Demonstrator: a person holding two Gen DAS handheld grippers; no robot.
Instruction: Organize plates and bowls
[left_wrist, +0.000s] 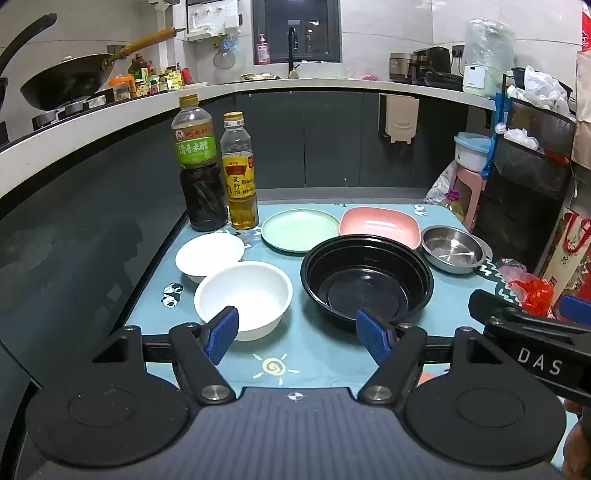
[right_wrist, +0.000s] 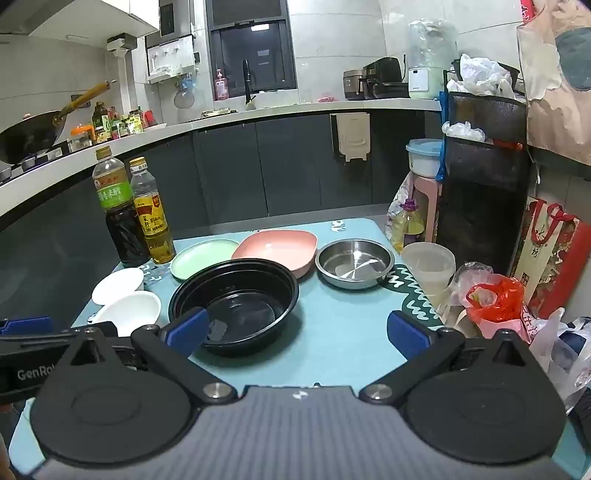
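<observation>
On the blue table mat stand a large black bowl, two white bowls, a green plate, a pink dish and a steel bowl. My left gripper is open and empty, hovering at the near edge between the nearer white bowl and the black bowl. My right gripper is open and empty, just in front of the black bowl. The steel bowl, pink dish, green plate and white bowls show there too.
Two bottles, dark vinegar and yellow oil, stand at the back left of the mat. A clear plastic cup and red and pink bags crowd the right edge. The kitchen counter curves behind.
</observation>
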